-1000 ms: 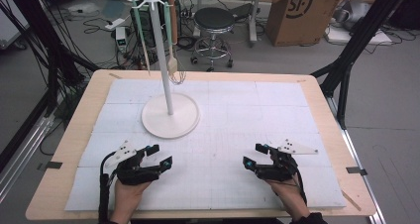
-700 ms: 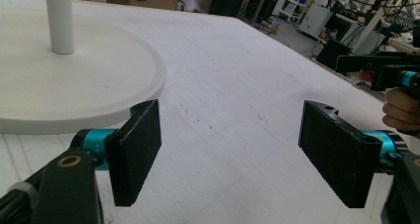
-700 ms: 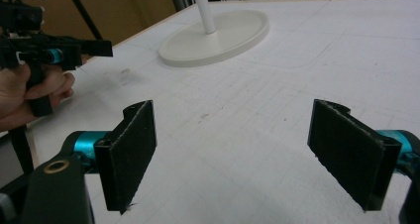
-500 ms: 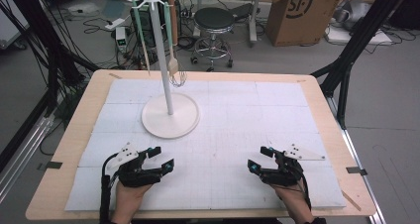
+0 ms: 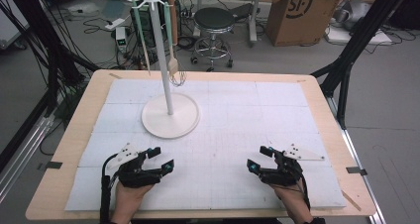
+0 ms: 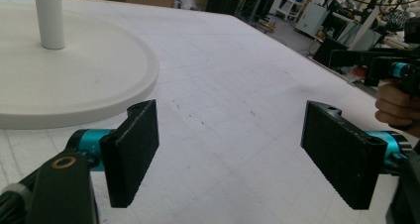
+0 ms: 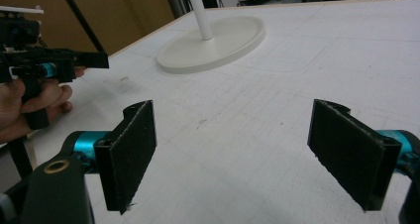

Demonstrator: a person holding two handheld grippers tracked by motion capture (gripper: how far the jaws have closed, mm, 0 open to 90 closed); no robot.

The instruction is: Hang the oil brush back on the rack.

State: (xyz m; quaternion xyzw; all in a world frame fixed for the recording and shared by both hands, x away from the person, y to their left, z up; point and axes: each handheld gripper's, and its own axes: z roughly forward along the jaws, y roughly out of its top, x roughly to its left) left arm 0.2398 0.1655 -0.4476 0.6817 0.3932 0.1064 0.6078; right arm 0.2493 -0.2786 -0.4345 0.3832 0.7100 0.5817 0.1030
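Rack stand [image 5: 170,102] upright on the white mat [image 5: 237,130], far left of centre; both grippers empty.

Left gripper [image 5: 161,159] and right gripper [image 5: 260,159] sit low over the near edge of the mat, well apart from each other and from the stand's round base [image 6: 59,80]. Each gripper's jaws are spread wide with nothing between them, as confirmed in the left gripper view and the right gripper view. Utensils [image 5: 173,65] hang from the stand's top hooks, clear of the table [image 5: 74,144].
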